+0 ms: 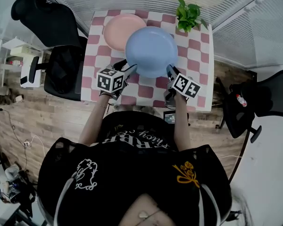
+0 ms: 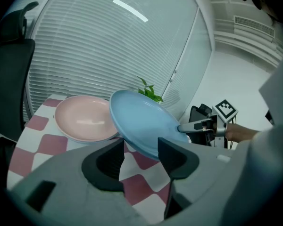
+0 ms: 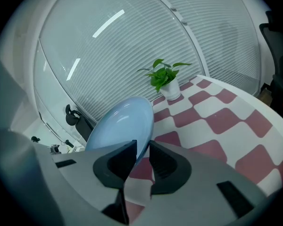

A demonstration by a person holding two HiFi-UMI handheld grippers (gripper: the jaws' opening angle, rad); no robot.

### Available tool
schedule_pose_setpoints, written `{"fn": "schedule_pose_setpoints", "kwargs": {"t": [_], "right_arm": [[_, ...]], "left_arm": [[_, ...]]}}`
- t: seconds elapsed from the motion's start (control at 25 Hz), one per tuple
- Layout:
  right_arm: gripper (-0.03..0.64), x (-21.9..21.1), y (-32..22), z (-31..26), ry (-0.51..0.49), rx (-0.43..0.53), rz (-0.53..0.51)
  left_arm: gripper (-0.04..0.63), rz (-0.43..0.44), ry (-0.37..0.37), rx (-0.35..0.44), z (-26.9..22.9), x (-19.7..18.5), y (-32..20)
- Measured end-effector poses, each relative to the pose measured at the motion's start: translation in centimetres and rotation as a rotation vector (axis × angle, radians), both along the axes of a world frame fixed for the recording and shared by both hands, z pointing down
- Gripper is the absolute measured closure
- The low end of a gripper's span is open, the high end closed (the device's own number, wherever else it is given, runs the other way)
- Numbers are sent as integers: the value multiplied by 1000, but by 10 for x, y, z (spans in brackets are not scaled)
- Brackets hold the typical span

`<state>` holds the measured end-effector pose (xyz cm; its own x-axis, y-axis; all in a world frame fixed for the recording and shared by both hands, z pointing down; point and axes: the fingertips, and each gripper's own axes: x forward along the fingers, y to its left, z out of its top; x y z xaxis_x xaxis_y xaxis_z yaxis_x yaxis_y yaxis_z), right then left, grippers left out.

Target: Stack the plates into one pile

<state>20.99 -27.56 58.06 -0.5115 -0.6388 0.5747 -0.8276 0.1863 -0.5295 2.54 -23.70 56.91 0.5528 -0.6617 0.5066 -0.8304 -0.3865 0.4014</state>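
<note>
Left claw (image 2: 140,147) and right claw (image 3: 142,147) grip blue plate (image 1: 151,48) between them (opposite rims).

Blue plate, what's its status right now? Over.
Left gripper and right gripper: fingers clamped on blue plate rim. Plate lifted, tilted, partly over pink plate. Nothing between them; plant off at far corner.
</note>
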Motion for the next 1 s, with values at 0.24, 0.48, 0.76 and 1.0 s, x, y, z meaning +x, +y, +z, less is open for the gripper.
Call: {"fn": "schedule_pose_setpoints", "kwargs": {"t": [0.24, 0.48, 0.76, 1.0], "right_arm": [[535, -70, -7, 11, 19, -38, -39], [535, -122, -11, 26, 48, -79, -65], [535, -152, -17, 40, 63, -145, -38], [535, -161, -29, 38, -5, -192, 60]], "left_arm": [[368, -45, 20, -29, 12, -69, -1], [368, -67, 56, -59, 26, -121, -4], [368, -79, 106, -74, 39, -155, -23], [368, -113, 158, -51, 43, -167, -42]]}}
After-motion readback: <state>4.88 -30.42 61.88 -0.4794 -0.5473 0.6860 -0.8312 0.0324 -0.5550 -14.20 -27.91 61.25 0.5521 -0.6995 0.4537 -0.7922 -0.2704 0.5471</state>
